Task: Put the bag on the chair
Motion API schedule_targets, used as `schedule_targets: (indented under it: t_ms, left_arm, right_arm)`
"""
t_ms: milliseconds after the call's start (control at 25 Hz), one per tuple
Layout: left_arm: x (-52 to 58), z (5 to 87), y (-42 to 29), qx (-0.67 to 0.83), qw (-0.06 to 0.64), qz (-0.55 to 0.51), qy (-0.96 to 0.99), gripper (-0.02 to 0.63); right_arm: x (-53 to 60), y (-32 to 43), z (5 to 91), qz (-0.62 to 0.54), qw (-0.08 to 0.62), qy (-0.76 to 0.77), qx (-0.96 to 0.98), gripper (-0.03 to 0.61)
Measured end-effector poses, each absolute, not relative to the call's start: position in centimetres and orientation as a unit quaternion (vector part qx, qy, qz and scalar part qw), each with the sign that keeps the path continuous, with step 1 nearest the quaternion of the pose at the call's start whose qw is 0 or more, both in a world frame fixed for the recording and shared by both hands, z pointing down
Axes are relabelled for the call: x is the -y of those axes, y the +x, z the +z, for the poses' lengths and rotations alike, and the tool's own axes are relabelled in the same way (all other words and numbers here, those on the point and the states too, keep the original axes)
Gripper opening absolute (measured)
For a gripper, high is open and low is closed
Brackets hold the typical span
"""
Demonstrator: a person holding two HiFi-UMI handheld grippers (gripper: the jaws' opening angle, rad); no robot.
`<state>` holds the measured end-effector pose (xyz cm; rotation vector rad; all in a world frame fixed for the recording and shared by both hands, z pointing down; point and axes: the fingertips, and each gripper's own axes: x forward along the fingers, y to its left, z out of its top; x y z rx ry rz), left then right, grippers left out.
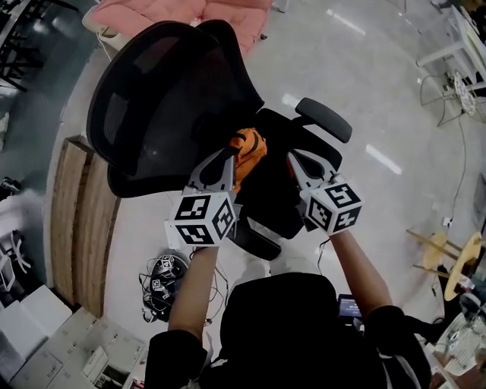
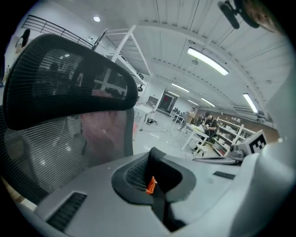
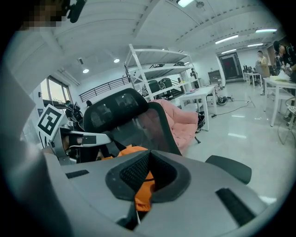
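An orange bag hangs between my two grippers above the black seat of an office chair, whose mesh back stands to the left. My left gripper is shut on a bit of the bag's orange fabric. The chair's mesh back fills the left of the left gripper view. My right gripper is shut on a fold of the orange bag, and more of the bag shows beyond its jaws. In that view the left gripper is at the left.
The chair's armrests stick out at the far right and near me. A pink sofa stands behind the chair. A wooden panel and a heap of cables lie on the floor at the left. White racks stand beyond.
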<state>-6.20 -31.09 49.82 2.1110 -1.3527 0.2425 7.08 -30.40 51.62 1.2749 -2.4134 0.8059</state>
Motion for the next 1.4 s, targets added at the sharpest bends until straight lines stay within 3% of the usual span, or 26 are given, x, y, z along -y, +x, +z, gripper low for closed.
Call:
schedule_targets:
  t_ms: [1400]
  left_arm:
    - [37.5, 62.9, -8.5, 0.555, 0.315, 0.127, 0.759, 0.008]
  right_arm:
    - [32.0, 7.5, 61.6, 0.346, 0.204, 0.417, 0.815, -0.002]
